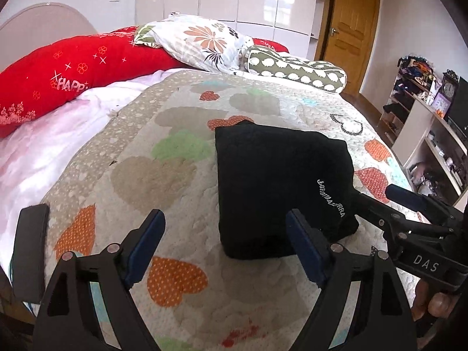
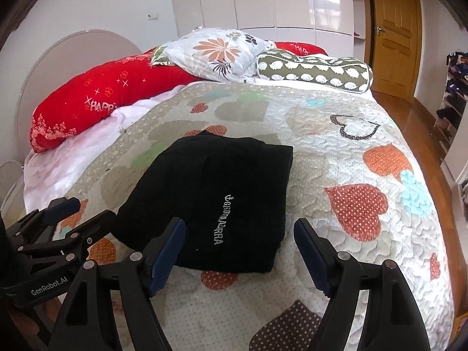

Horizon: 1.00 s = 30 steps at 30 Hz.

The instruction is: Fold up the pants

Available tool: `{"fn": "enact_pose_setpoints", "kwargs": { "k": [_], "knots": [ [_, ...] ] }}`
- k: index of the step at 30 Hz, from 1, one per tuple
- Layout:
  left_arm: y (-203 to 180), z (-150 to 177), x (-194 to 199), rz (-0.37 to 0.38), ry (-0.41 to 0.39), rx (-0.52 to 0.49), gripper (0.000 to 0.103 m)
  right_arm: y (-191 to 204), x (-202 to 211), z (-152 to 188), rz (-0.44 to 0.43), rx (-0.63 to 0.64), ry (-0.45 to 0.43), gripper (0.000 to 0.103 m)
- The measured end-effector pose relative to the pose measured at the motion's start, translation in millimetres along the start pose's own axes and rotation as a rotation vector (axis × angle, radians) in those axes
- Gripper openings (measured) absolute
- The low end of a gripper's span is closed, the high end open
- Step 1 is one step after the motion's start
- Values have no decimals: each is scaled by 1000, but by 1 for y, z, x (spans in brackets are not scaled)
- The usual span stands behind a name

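Observation:
The black pants (image 1: 272,184) lie folded into a compact rectangle on the heart-patterned quilt (image 1: 163,152), white lettering on top. They also show in the right wrist view (image 2: 222,196). My left gripper (image 1: 225,228) is open and empty, just in front of the pants' near edge. My right gripper (image 2: 239,239) is open and empty, its fingers either side of the pants' near right corner. The right gripper also shows at the right of the left wrist view (image 1: 377,199), and the left gripper at the left of the right wrist view (image 2: 87,207).
Pillows lie at the head of the bed: a red one (image 2: 102,96), a floral one (image 2: 216,52) and a green bolster (image 2: 316,70). A wooden door (image 2: 395,32) and shelves (image 1: 424,111) stand to the right. A dark flat object (image 1: 30,251) lies at the bed's left edge.

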<state>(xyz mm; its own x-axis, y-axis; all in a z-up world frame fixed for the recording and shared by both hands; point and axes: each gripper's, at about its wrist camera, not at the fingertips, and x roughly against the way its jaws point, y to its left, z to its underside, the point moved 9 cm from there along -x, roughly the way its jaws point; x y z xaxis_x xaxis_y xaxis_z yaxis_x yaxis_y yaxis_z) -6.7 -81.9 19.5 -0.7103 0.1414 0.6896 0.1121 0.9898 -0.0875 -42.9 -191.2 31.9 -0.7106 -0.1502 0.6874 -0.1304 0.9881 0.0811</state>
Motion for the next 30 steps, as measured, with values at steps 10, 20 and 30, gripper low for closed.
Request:
{"fn": "enact_pose_setpoints", "kwargs": {
  "k": [10,20,30],
  "knots": [
    [1,2,12,-35,-15,-16,85,6,10,4,-6,11,-3,81],
    [0,4,17,-49,-30,-25,85,7,11,5,-8,11,-2,81],
    [2,5,16,-69,-29,-29,85,5,10,4,-7,13,3,81]
  ]
}}
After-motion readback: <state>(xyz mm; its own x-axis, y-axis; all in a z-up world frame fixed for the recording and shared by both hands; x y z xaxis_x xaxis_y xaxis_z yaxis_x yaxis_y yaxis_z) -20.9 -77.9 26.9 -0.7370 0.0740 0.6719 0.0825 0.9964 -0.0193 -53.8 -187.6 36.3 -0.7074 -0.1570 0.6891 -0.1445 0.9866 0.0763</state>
